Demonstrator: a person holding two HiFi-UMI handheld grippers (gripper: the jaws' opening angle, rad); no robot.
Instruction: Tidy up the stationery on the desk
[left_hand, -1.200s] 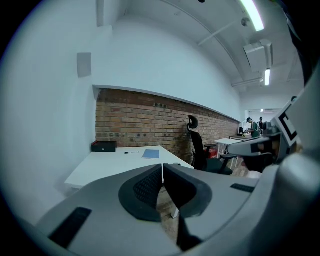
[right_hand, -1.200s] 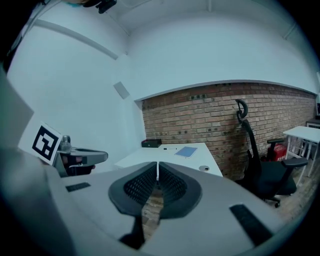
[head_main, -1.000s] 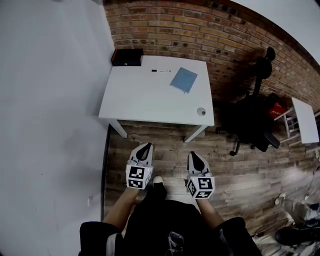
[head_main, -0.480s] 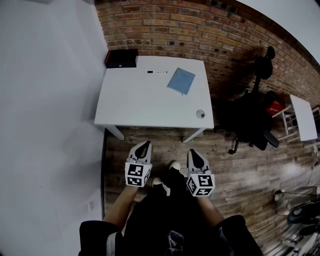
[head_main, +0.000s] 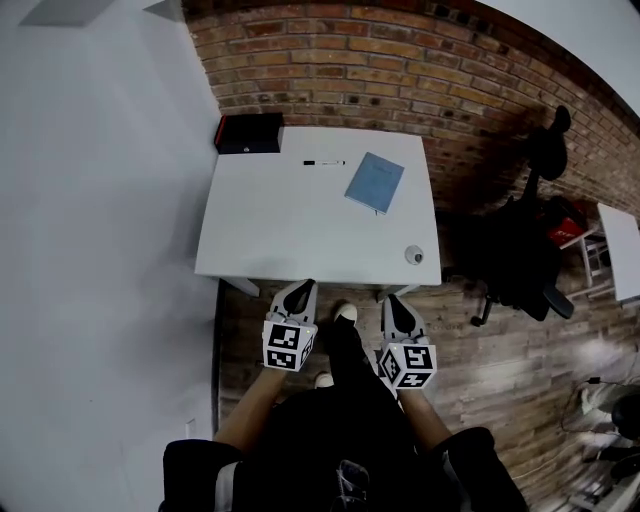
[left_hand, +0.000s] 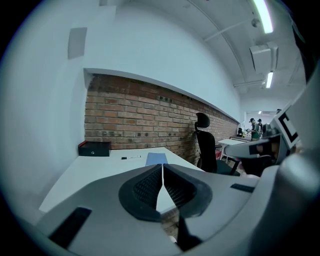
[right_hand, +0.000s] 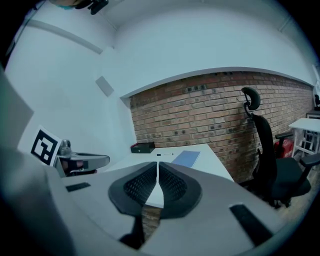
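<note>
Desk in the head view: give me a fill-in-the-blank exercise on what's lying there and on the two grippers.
The notebook on the white desk is ____. The black box sits at the desk's far ____ corner. The marker pen lies between the black box and the ____. The left gripper and right gripper both have jaws ____.
Missing: blue; left; notebook; shut.

From head height, steeply down on the white desk (head_main: 300, 230) and brick wall (head_main: 400, 60); from the left gripper (head_main: 302, 290) and right gripper (head_main: 395, 303), low at the desk's near edge, facing across the same desktop to that wall
</note>
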